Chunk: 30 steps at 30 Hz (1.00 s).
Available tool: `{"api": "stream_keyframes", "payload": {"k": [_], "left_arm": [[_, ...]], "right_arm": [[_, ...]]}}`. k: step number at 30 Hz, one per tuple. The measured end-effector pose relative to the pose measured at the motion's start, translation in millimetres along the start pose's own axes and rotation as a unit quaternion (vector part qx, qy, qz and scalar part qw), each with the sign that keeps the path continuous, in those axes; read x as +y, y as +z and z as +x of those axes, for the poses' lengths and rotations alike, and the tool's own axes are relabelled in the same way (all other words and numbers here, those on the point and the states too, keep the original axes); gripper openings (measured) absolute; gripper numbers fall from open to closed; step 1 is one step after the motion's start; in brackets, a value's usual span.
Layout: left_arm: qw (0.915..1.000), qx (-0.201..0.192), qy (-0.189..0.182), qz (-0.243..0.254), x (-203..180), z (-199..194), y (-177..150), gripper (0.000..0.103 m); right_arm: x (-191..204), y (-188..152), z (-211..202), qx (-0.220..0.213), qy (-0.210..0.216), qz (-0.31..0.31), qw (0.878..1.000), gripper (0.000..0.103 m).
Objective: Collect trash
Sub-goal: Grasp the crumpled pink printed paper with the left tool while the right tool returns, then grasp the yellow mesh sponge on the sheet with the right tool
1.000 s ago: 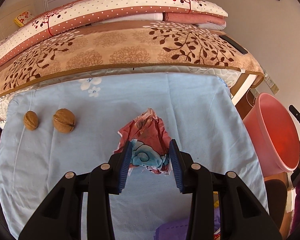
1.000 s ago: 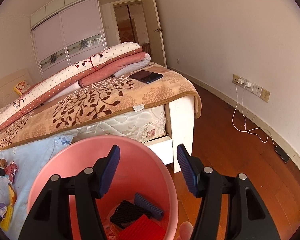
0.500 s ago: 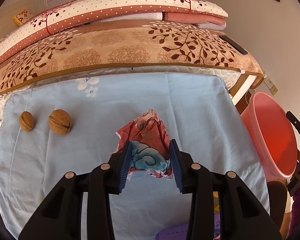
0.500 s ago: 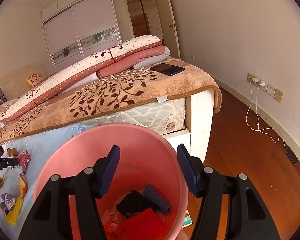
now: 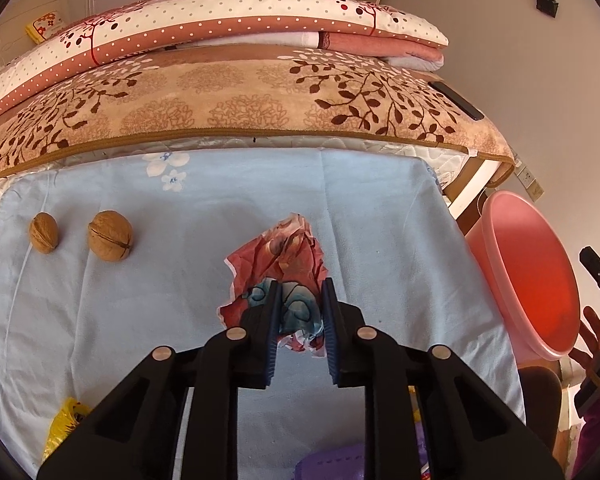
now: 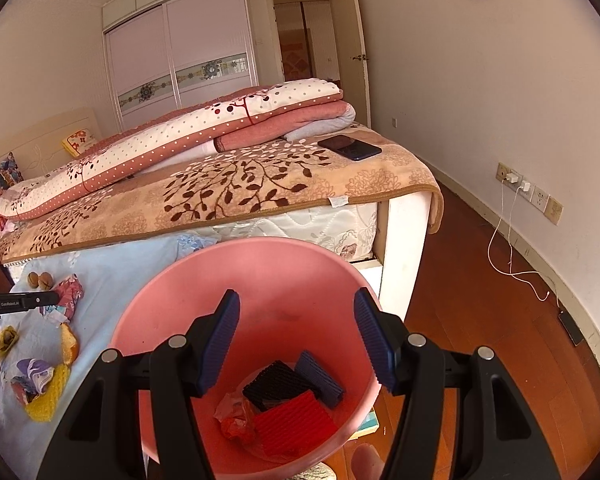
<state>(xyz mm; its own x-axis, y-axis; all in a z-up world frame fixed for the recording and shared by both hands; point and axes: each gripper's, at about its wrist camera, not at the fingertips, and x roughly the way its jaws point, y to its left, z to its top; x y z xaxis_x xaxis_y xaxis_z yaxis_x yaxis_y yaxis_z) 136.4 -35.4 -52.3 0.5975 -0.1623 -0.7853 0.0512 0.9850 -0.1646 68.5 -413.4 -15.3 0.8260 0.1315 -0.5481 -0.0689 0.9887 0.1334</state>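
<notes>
A crumpled red and blue wrapper [image 5: 288,264] lies on the light blue sheet [image 5: 180,300]. My left gripper [image 5: 300,312] is shut on its near end, low over the sheet; the wrapper also shows small in the right wrist view [image 6: 66,298]. A pink bucket [image 5: 528,276] stands off the sheet's right edge. My right gripper [image 6: 296,336] is open and empty above the bucket [image 6: 260,276], which holds red, black and blue ridged pads [image 6: 292,404] and a crumpled red scrap [image 6: 236,420].
Two walnuts [image 5: 80,236] sit at the sheet's left. Yellow and purple scraps [image 6: 40,376] lie near its front edge. A bed with a brown leaf blanket [image 5: 240,100] rises behind. A phone [image 6: 348,147] lies on it. Wood floor and a charger cable [image 6: 512,248] are to the right.
My left gripper's jaws have closed from wide apart onto the wrapper's near end. The right gripper has shifted a little over the bucket and stayed open.
</notes>
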Motion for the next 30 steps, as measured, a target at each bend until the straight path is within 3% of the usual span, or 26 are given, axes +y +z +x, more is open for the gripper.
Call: {"api": "stream_keyframes", "payload": {"k": [18,30], "left_arm": [[0.9963,-0.069,-0.044,-0.027,18,-74,-13,0.016],[0.9928,-0.105,-0.054,-0.023,33,-123,-40,0.016]], "right_arm": [[79,-3,-80,-0.047,0.051,-0.039,0.997,0.059],[132,-25,-98,-0.030,0.089,-0.038,0.995,0.059]]}}
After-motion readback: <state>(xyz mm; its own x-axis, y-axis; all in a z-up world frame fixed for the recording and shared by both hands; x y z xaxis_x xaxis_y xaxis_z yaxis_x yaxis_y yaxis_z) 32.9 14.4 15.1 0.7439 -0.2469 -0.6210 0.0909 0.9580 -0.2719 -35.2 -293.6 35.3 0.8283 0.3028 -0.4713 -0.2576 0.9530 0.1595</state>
